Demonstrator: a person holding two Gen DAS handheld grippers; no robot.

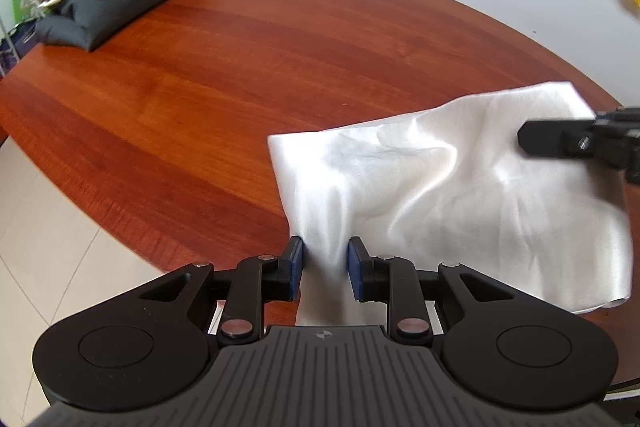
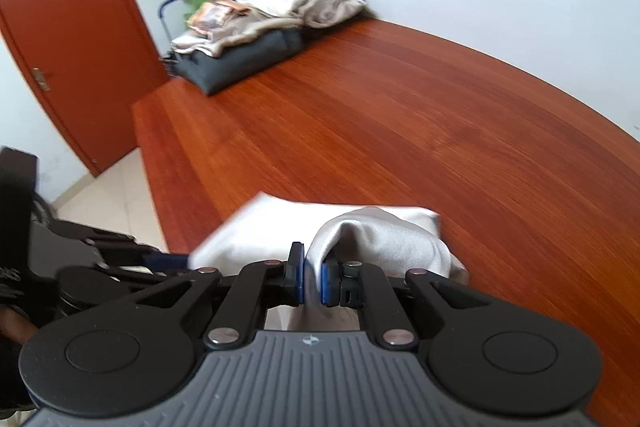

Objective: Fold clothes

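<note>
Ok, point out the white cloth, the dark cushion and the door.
white cloth [image 1: 460,187]: left wrist view, its middle.
dark cushion [image 1: 120,7]: left wrist view, its top face.
door [image 2: 60,27]: right wrist view, its panel.

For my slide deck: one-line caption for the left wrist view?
Left gripper pinches the near edge of a white cloth on a wooden table.

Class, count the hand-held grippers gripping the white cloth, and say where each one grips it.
2. The left hand-held gripper straddles the white cloth at its near edge; the right hand-held gripper pinches a raised fold on the opposite side.
</note>
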